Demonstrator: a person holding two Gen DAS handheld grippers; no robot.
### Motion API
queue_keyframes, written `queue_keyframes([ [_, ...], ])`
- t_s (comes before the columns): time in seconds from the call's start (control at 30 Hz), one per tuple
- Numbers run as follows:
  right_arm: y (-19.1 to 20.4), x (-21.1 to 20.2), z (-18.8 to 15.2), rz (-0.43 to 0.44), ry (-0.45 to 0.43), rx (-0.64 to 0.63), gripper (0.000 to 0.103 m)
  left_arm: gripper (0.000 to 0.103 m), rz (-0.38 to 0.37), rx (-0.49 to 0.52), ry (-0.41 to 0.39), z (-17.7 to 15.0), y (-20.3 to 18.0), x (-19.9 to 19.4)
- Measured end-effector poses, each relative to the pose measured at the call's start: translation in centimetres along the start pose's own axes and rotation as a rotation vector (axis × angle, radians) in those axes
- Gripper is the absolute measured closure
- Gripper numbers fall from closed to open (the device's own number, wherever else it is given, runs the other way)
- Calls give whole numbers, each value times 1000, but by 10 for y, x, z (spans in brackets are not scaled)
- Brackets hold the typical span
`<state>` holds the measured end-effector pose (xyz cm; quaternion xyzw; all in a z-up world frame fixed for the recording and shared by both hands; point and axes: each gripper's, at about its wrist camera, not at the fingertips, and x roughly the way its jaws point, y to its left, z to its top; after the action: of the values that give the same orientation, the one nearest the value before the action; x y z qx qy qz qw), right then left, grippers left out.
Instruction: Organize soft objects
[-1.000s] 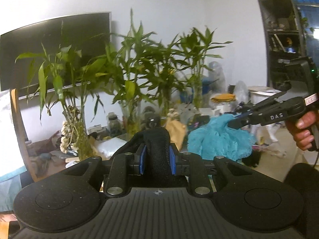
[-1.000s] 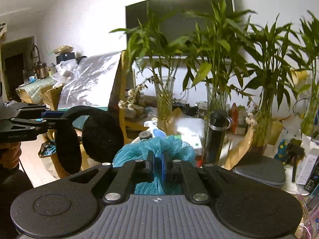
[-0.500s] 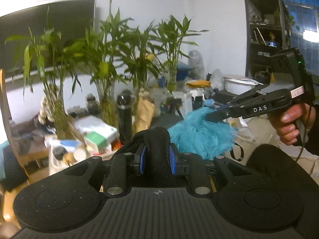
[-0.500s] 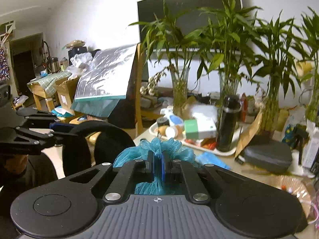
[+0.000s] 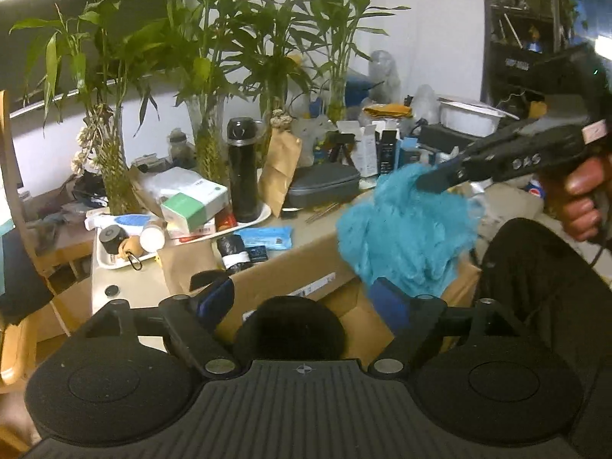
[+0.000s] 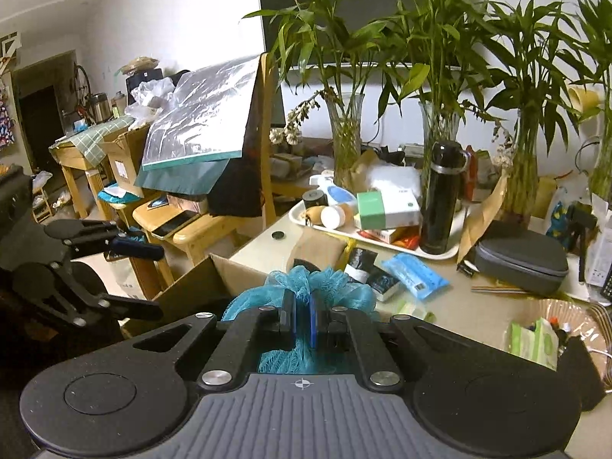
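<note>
Left gripper [image 5: 304,300] now spread, black earmuffs [image 5: 288,329] released, right gripper [image 6: 302,315] clenching teal loofah [image 6: 306,287], "DAS" label blurred

A cluttered table [image 6: 451,306] carries a white tray [image 6: 386,239] holding a tall black flask [image 6: 441,195], a green-and-white box [image 6: 386,210] and small jars. Behind the tray, bamboo stalks stand in glass vases [image 6: 346,135]. A grey zipped case [image 6: 522,258] lies to the right of the flask, with a blue packet [image 6: 415,273] in front of the tray. A cardboard box [image 5: 306,279] sits against the table's near edge. A dark screen [image 6: 359,4] hangs on the wall behind the plants.
</note>
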<state>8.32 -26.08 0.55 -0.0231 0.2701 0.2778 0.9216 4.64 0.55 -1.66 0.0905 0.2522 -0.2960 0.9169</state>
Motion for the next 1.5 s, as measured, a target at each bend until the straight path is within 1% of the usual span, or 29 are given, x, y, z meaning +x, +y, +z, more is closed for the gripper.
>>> queue_keyframes([
  [0.17, 2, 5, -2, 7, 10, 4, 94, 24, 8, -48, 16, 0, 1, -6],
  [0.4, 8, 9, 4, 28, 14, -4, 94, 24, 39, -69, -9, 5, 7, -17],
  [0.47, 9, 15, 4, 36, 47, -9, 92, 24, 55, -77, -11, 6, 8, -18],
  [0.5, 9, 19, 3, 57, 73, -14, 87, 24, 68, -80, -9, 7, 9, -18],
  [0.57, 9, 24, -2, 94, 104, -16, 65, 24, 94, -80, -4, 7, 10, -17],
  [0.63, 10, 25, -7, 94, 111, -16, 16, 24, 108, -84, 1, 7, 11, -17],
  [0.67, 11, 25, -8, 92, 106, -19, 9, 24, 112, -90, 6, 7, 12, -17],
  [0.77, 12, 23, -8, 81, 108, -11, 0, 24, 115, -104, 22, 8, 16, -17],
  [0.87, 8, 23, -3, 36, 118, 8, 0, 24, 118, -103, 27, 14, 19, -19],
  [0.97, 2, 19, 8, 24, 113, 22, 0, 24, 123, -104, 23, 23, 20, -22],
  [1.07, 0, 14, 21, 7, 106, 6, 0, 24, 116, -110, 10, 34, 23, -24],
  [1.13, 0, 9, 31, 8, 94, -8, 0, 24, 104, -116, -6, 41, 25, -25],
  [1.23, -4, -1, 44, 39, 57, -3, 0, 24, 84, -112, -27, 52, 26, -23],
  [1.43, -12, -4, 59, -12, 57, -13, 0, 24, 96, -92, -51, 74, 26, -13],
  [1.5, -17, -2, 59, -2, 50, 9, 0, 24, 87, -86, -44, 77, 27, -9],
])
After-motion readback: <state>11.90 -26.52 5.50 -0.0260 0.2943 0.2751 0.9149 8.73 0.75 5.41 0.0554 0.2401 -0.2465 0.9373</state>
